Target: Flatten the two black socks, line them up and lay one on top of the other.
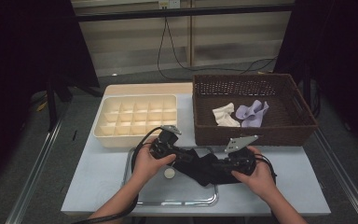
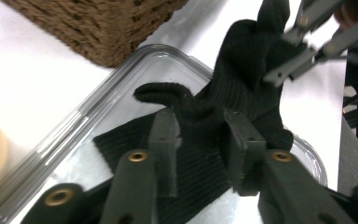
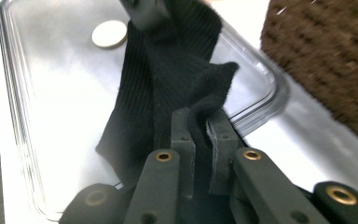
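two tongs on one black sock, over the clear tray

my right tongs (image 3: 200, 126) are pinched nearly flat on the black sock (image 3: 177, 70), a fold of cloth squeezed between the pads, so that end is anchored. my left tongs (image 2: 200, 130) straddle the other end: the jaws stand a fair way apart with the knit bunched between them, and the pads look to press only lightly. i judge i'm holding both ends so the sock can be spread or folded.

the sock hangs low over the clear tray (image 1: 142, 198) at the desk's near edge, towards the tray's far right corner. a small white disc (image 1: 169, 173) lies in the tray. beyond, at the far right, the wicker basket (image 1: 303, 126) holds a white sock (image 1: 224, 115) and a lilac sock (image 1: 253, 113); at the far left stands the cream divided box (image 1: 103, 117).
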A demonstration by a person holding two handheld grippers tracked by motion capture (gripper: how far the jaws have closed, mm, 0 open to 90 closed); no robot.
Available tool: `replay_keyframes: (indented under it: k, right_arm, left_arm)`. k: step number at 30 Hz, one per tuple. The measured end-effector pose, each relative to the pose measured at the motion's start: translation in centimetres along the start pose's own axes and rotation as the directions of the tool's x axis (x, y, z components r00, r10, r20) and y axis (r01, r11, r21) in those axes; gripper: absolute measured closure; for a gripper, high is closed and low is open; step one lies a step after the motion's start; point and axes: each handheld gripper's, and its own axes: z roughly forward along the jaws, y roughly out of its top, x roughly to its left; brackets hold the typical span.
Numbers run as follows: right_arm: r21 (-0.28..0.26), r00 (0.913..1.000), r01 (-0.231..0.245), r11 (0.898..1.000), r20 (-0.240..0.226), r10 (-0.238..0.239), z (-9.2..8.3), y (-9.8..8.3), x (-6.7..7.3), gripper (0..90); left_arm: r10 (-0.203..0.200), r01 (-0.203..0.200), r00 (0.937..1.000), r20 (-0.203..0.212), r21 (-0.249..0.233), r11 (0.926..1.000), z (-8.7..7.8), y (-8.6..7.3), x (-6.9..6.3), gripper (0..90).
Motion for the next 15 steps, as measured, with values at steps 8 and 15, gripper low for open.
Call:
replay_keyframes:
  k: [8,15]
  right_arm:
    - [0.010,0.9995,0.019,1.000,-0.026,-0.019,0.4,-0.4,1.1,79.9]
    - [0.012,0.9992,0.028,1.000,-0.028,-0.028,0.4,-1.0,1.6,72.7]
  left_arm:
    - [0.025,-0.027,0.9993,-0.028,-0.054,0.9982,-0.9,0.3,-0.6,54.7]
    - [0.032,-0.032,0.9995,-0.008,0.001,0.9995,0.9,0.0,-0.8,57.8]
